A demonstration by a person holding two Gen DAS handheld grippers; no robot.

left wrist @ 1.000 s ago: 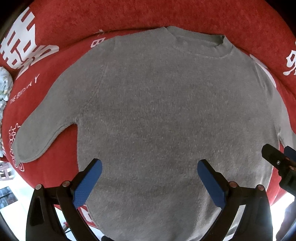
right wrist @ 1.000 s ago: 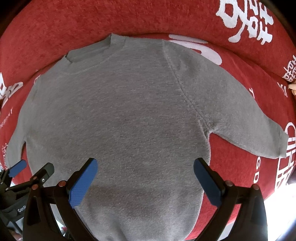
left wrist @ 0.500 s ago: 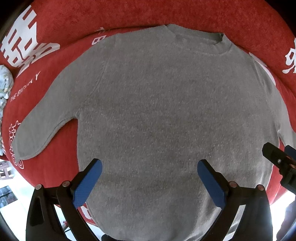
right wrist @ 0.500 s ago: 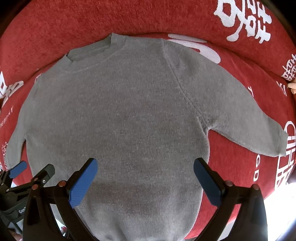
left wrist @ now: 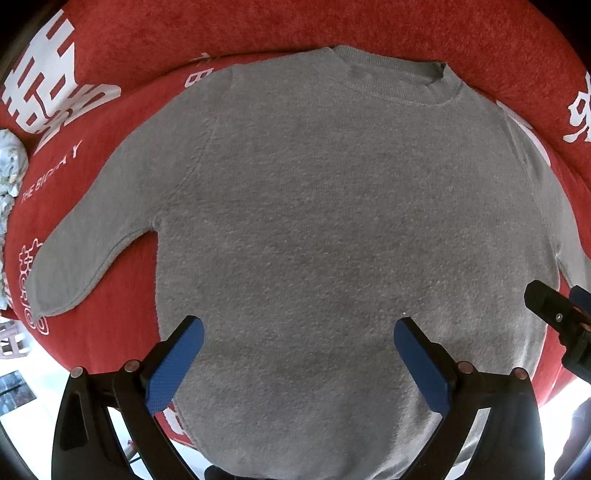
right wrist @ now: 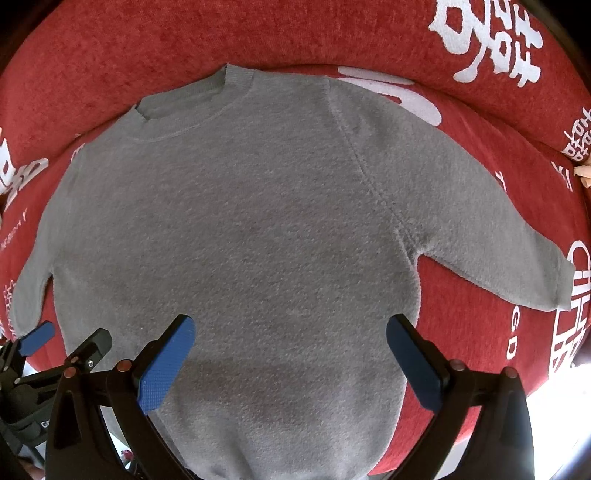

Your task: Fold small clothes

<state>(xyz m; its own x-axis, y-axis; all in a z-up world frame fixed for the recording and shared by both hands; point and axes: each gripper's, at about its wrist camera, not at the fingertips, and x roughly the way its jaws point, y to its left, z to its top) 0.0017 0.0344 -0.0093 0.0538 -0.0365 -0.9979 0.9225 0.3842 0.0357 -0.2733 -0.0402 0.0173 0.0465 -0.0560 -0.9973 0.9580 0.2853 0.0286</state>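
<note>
Here we have the grey sweater (left wrist: 325, 229) lying flat and face up on the red cushion (left wrist: 258, 26), neckband at 12 o'clock, hem nearest us at 6 o'clock, sleeves spread toward 8 and 4 o'clock. The left gripper (left wrist: 298, 363) hovers over the lower body with its jaws wide apart and nothing between them. The right gripper (right wrist: 290, 360) stands likewise, fully spread and empty. We judge the knit to be soft, light and limp: it will drape and sag when lifted and may drag on the plush cover. We recommend pinching a sleeve cuff (right wrist: 557, 280) or a hem corner, both layers together. No containers are visible in either view.
</note>
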